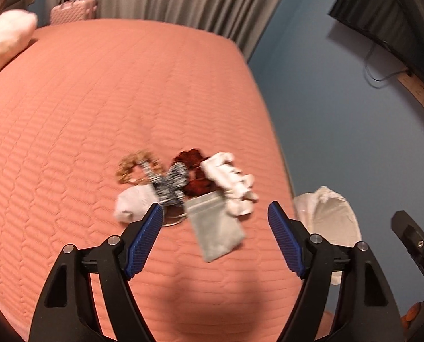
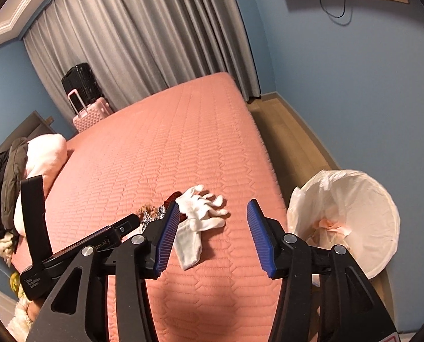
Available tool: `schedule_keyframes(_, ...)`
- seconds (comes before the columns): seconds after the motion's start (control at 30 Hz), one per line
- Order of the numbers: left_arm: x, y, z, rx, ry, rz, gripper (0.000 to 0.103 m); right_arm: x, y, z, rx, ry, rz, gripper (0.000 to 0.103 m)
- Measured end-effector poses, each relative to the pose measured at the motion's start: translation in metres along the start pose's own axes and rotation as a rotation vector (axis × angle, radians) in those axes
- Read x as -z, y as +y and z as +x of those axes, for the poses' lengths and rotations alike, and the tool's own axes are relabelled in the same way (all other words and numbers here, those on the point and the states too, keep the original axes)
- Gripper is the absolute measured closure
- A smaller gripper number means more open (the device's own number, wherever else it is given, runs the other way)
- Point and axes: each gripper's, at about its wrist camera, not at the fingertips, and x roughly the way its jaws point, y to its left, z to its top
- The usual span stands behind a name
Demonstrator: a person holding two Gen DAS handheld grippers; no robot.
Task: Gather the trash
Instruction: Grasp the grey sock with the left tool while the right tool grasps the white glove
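A small heap lies near the right edge of the salmon bed (image 1: 98, 99): a grey zip pouch (image 1: 216, 225), a white glove (image 1: 231, 182), a white sock (image 1: 133, 202), a dark red scrunchie (image 1: 192, 171), a black-and-white scrunchie (image 1: 169, 182) and a tan scrunchie (image 1: 132, 166). My left gripper (image 1: 214, 216) is open and empty, just above the pouch. My right gripper (image 2: 213, 213) is open and empty, over the glove (image 2: 203, 205) and the pouch (image 2: 187, 245). A bin with a white liner (image 2: 354, 199) stands on the floor right of the bed; it also shows in the left wrist view (image 1: 325, 213).
Grey curtains (image 2: 140, 42) hang behind the bed. A pink suitcase (image 2: 90, 114) and a black one (image 2: 79, 82) stand at the far side. A pink pillow (image 2: 46, 154) and dark clothes (image 2: 1, 182) lie at the left. A blue wall (image 2: 354, 85) is on the right.
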Motion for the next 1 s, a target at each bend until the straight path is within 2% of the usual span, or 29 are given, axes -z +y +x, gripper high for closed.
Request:
schedule_keyframes(0.47,0.011,0.077,0.041,-0.102,0.093,-0.092,0.030,0.022,0.031,0.081,-0.012,0.137,-0.036,0.054)
schedule_keyframes(0.7,0.011,0.095,0.066,-0.106,0.139,-0.107,0.031,0.023,0.039,0.129,-0.010,0.208,-0.030,0.054)
schedule_keyframes(0.87,0.008,0.096,0.080,-0.071,0.155,-0.115,0.031,0.023,0.042,0.167,-0.001,0.254,-0.024,0.054)
schedule_keyframes(1.0,0.004,0.095,0.092,-0.036,0.182,-0.109,0.046,0.025,0.044,0.192,0.013,0.285,-0.035,0.054)
